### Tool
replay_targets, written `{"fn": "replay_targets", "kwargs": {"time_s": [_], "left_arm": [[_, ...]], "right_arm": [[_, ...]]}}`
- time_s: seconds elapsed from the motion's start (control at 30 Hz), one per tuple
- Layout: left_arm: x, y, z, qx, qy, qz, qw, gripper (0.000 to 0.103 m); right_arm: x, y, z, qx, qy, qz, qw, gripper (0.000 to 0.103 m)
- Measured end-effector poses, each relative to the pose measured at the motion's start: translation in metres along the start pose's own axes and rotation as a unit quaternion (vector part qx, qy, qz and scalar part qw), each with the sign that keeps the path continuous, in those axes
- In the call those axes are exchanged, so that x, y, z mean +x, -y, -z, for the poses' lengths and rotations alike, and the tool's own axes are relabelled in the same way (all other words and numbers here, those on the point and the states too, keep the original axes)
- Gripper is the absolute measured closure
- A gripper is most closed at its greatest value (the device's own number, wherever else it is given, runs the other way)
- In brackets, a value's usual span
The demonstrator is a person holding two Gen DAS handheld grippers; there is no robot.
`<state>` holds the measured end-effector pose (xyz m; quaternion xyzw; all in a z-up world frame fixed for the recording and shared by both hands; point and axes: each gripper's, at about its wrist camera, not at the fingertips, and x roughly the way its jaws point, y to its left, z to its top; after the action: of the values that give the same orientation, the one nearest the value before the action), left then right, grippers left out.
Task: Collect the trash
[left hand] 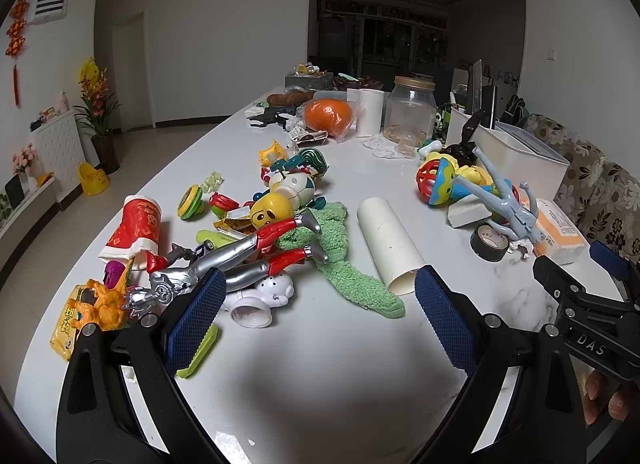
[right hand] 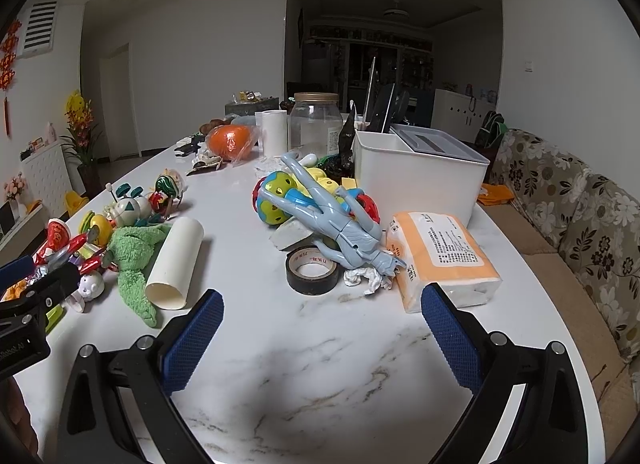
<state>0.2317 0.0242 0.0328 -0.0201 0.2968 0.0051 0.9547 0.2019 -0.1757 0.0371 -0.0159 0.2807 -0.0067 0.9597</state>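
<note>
My left gripper (left hand: 320, 288) is open and empty above the white marble table (left hand: 320, 364), with a white tube (left hand: 390, 240) and a green sock (left hand: 352, 272) just ahead. A crushed red paper cup (left hand: 134, 227) and a yellow snack wrapper (left hand: 68, 328) lie at the left among toys. My right gripper (right hand: 323, 302) is also open and empty. A crumpled white tissue (right hand: 366, 278) lies just beyond it, between a black tape roll (right hand: 312, 270) and an orange tissue pack (right hand: 440, 256). A white bin (right hand: 416, 179) stands behind them.
Toy figures, balls and a blue doll (right hand: 340, 219) clutter the table. A clear jar (right hand: 316, 123), a bagged orange (right hand: 232, 141) and a paper roll (right hand: 274, 131) stand further back. A floral sofa (right hand: 580, 223) runs along the right edge.
</note>
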Motion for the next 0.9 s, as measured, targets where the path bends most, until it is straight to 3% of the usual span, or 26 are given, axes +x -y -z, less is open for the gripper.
{"fn": "replay_targets", "kwargs": {"time_s": [0.9], "left_arm": [[0.0022,-0.0016,0.0011,-0.009,-0.009,0.0,0.9999,0.01]], "right_arm": [[0.001,-0.004,0.0018,-0.007,-0.005,-0.004,1.0,0.005]]}}
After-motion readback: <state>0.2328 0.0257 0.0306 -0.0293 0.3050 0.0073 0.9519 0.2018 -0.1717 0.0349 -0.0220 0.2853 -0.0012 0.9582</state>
